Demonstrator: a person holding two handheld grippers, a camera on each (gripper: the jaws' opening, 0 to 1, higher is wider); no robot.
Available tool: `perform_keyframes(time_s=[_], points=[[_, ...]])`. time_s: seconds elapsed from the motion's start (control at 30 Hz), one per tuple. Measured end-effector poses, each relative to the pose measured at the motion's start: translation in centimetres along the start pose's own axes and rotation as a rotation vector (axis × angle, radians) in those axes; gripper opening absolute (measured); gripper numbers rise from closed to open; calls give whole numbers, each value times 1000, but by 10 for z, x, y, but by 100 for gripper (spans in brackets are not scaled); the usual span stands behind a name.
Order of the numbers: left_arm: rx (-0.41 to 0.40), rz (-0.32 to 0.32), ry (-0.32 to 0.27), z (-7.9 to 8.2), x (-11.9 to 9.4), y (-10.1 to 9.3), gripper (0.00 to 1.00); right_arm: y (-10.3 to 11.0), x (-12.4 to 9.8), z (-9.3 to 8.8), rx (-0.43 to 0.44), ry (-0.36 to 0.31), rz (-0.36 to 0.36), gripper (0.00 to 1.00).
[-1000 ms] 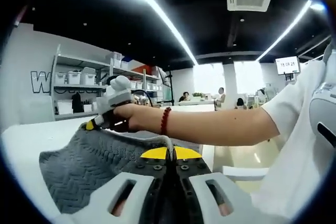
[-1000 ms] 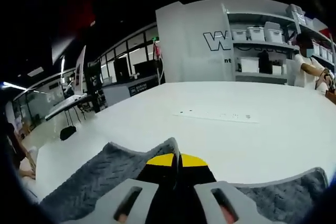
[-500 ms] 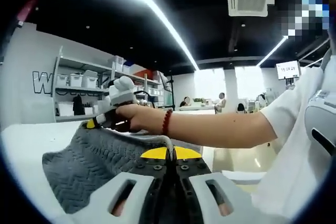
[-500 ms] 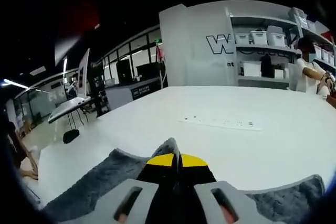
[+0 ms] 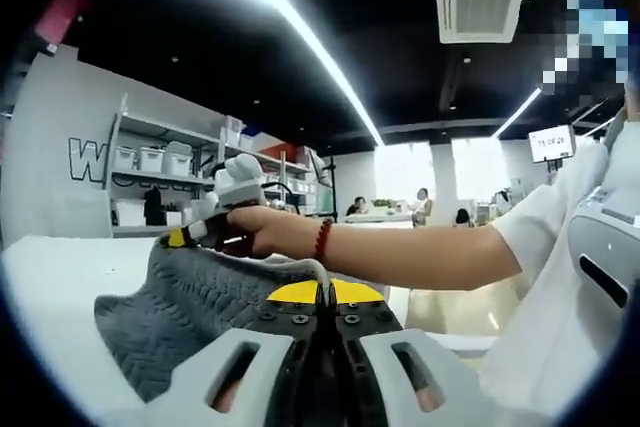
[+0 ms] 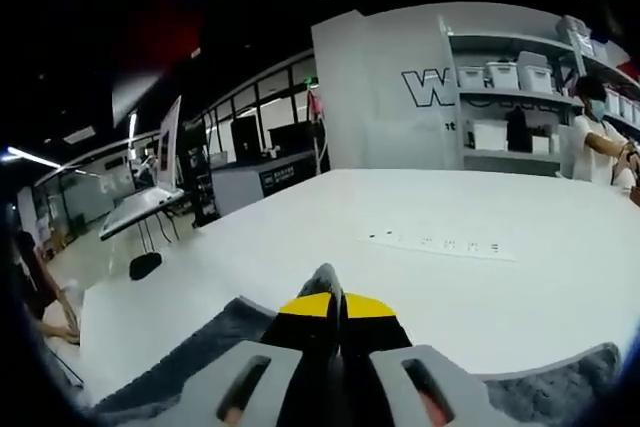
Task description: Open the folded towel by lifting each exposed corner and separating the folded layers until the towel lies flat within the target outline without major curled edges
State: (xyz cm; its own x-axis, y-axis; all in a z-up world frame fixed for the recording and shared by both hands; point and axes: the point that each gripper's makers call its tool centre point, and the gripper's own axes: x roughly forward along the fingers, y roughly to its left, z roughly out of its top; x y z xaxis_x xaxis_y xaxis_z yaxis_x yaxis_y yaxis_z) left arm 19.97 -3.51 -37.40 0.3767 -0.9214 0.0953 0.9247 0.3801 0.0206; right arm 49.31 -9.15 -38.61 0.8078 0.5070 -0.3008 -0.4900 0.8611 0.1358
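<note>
Left gripper view: my left gripper [image 5: 327, 299] has its jaws pressed together on an edge of the grey towel [image 5: 190, 312], which is pinched at the yellow tips. From there the towel's herringbone cloth spreads ahead and to the left of the jaws, raised off the white surface [image 5: 50, 277]. At its far end my right gripper [image 5: 215, 222], held in my hand [image 5: 265, 229], meets another edge of the same towel; a red bead bracelet [image 5: 320, 238] sits on that wrist. Beyond the jaws stand shelves [image 5: 160, 172] with white bins against a wall.

Right gripper view: my right gripper's jaws are likewise closed on the towel, a peak of cloth rising just past the yellow tips. Towel cloth falls away to the lower left of the jaws and shows again at the lower right. Ahead of the jaws lies the bare white surface with a faint row of small marks [image 6: 440, 243]. Far right, a person [image 6: 600, 142] stands by the shelves.
</note>
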Motion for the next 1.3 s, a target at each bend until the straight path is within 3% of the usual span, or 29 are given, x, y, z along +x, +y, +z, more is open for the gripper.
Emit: perform_keyframes(time_s=[0.77,1.3], points=[[-3,43,-91,29,-28,15,0,36,8,29,-49,-26,50,0],[8,75,-128,41,-44,19,0,57,6,35,-69,-39,77,0]])
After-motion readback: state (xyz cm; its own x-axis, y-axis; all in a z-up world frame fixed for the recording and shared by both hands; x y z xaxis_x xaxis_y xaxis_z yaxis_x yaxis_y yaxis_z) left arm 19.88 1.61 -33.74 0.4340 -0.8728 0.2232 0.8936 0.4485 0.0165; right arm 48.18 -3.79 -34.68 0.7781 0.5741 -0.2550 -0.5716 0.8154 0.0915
